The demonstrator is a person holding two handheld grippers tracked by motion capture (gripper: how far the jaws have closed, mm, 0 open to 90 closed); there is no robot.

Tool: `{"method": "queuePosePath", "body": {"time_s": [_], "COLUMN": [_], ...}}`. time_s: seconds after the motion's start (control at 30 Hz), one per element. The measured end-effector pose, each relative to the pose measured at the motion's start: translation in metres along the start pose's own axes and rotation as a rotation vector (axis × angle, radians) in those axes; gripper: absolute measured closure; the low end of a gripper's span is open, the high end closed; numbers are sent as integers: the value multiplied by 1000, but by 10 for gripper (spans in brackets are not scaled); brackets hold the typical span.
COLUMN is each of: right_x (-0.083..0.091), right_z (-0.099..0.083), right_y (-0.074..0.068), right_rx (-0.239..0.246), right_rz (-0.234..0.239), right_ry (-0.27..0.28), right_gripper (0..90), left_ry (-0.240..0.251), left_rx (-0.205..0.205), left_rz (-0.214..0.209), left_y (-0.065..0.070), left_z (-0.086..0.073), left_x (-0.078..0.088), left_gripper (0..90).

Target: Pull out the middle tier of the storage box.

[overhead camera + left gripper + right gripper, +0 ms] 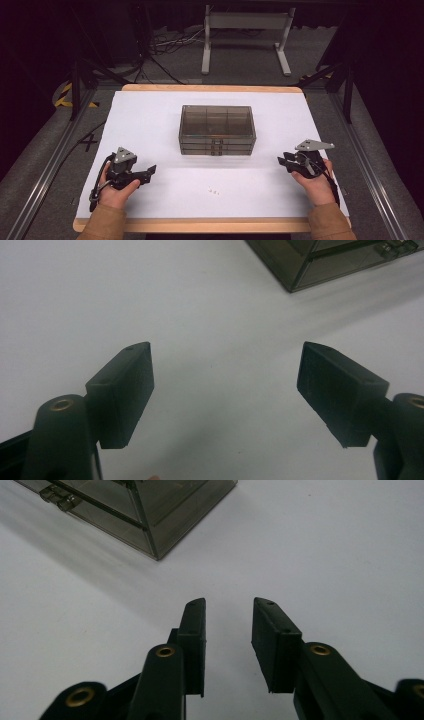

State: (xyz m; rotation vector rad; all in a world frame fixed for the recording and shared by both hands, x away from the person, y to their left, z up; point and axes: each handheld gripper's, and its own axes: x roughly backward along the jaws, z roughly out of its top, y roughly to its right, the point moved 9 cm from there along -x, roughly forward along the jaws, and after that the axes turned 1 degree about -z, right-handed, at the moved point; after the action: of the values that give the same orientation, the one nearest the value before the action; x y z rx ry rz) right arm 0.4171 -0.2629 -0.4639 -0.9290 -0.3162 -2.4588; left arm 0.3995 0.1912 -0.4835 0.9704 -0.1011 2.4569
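Note:
A smoky transparent drawer box [217, 130] with stacked drawers and small latches stands in the middle of the white table [150, 115]. A few tiny white pieces [214, 191] lie on the table in front of it. My left gripper [150, 171] rests at the front left, jaws spread wide with nothing between them [225, 390]; the box corner [310, 265] shows far ahead. My right gripper [283, 161] rests at the front right, jaws parted by a narrower gap and empty [228, 630], pointing past the box corner [155, 525].
The table's wooden edge [200, 225] runs along the front. Beyond the table stand a white metal frame [245, 35] and cables on the dark floor. Metal rails [50, 160] flank both sides of the table.

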Motion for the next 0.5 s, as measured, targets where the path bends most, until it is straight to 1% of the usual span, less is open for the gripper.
{"method": "queuePosePath", "body": {"time_s": [0.07, 0.13, 0.2, 0.3, 0.37, 0.5], "right_x": [0, -2, -3, -3, -3, -1], "right_z": [0, -1, -3, -3, -2, 2], "right_y": [0, 1, 1, 0, -1, -3], "right_rx": [-4, 3, 15, 39, 55, 102], "right_rz": [4, 12, 2, -9, -10, -12], "right_ry": [9, 9, 5, 18, 34, 82], "right_gripper": [697, 697, 695, 694, 697, 699], "left_ry": [-8, -6, -8, -8, -9, -6], "left_rx": [-9, -17, -19, -19, -17, -20], "left_rz": [6, 14, 14, 17, 16, 21], "left_y": [0, 0, 1, 1, 1, 1], "left_z": [-1, -1, -1, -1, -2, -2], "left_x": [0, -1, -1, -1, -1, -1], "left_gripper": [232, 232, 232, 232, 232, 232]}}
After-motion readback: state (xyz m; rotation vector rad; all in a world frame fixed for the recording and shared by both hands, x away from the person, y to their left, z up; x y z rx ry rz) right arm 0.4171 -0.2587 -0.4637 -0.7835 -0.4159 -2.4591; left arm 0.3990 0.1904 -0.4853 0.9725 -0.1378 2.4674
